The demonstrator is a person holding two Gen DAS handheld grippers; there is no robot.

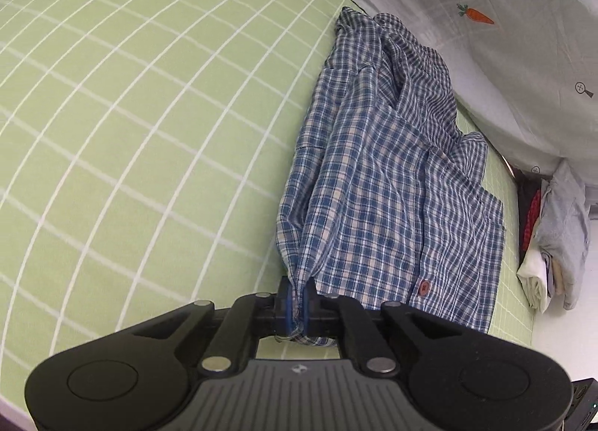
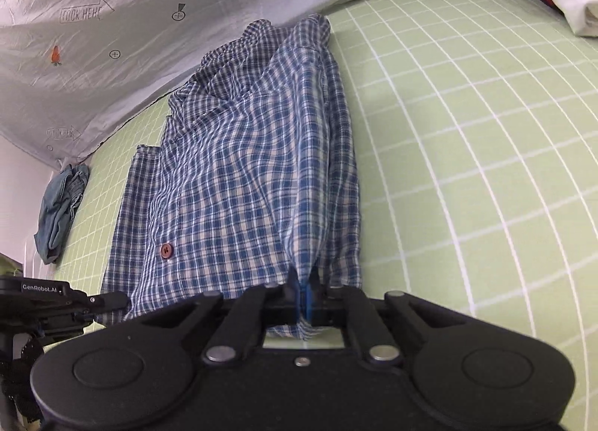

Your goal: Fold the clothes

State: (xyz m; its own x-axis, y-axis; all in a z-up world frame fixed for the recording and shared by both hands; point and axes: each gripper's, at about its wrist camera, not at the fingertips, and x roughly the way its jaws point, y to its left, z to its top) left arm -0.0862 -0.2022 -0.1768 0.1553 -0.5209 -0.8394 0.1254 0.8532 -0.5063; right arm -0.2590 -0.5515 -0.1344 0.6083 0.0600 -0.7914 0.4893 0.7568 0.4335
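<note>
Bedding first: a pale green sheet with a white grid (image 1: 130, 124) covers the bed and fills the left of the left wrist view and the right of the right wrist view. A grey printed fabric panel with carrot motifs (image 2: 112, 20) hangs along the far edge. The blue and white checked button shirt (image 1: 381, 177) lies on the sheet, lengthways away from both cameras, partly doubled over itself with one reddish button (image 2: 166, 250) showing.

The left gripper (image 1: 295, 304) is closed on the shirt's near edge, fabric pinched between its blue pads. The right gripper (image 2: 303, 298) likewise clamps a bunched near edge. Judged from this, both corners are held so that the hem can be carried as one fold.

A stack of folded garments (image 1: 553, 244) sits at the lower right of the left view, and a crumpled denim item (image 2: 59, 207) at the left of the right view. The shirt's sleeves and collar cannot be made out among the folds.
</note>
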